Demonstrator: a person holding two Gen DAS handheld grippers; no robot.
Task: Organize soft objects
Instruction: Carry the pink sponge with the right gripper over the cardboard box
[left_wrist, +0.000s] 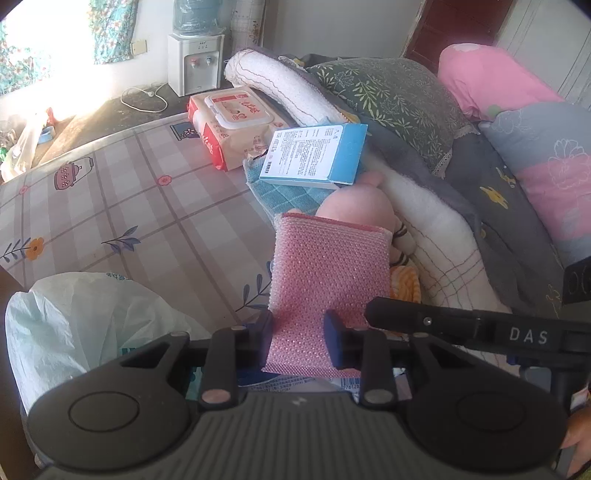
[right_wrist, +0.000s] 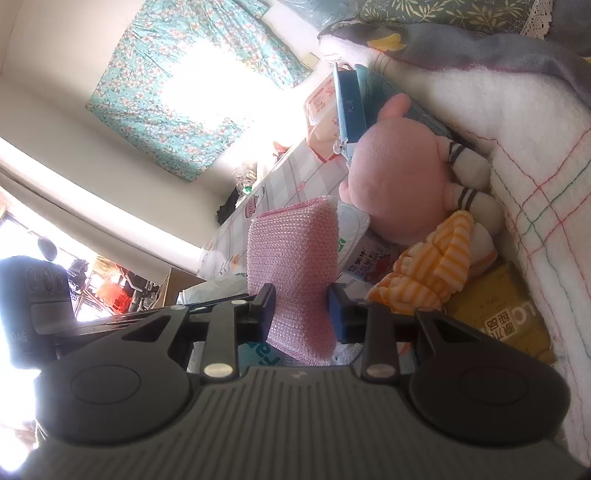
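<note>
A water dispenser (left_wrist: 195, 59) stands against the far wall, beside a floral curtain (left_wrist: 110, 27) lit by a bright window. A pack of wet wipes (left_wrist: 229, 127) lies on the checked sheet (left_wrist: 110, 206), with a blue box (left_wrist: 314, 153) just beside it. A white plastic bag (left_wrist: 85, 321) is seen at the near left. A yellow carton (right_wrist: 506, 314) is tucked against a white blanket (right_wrist: 535, 184).
</note>
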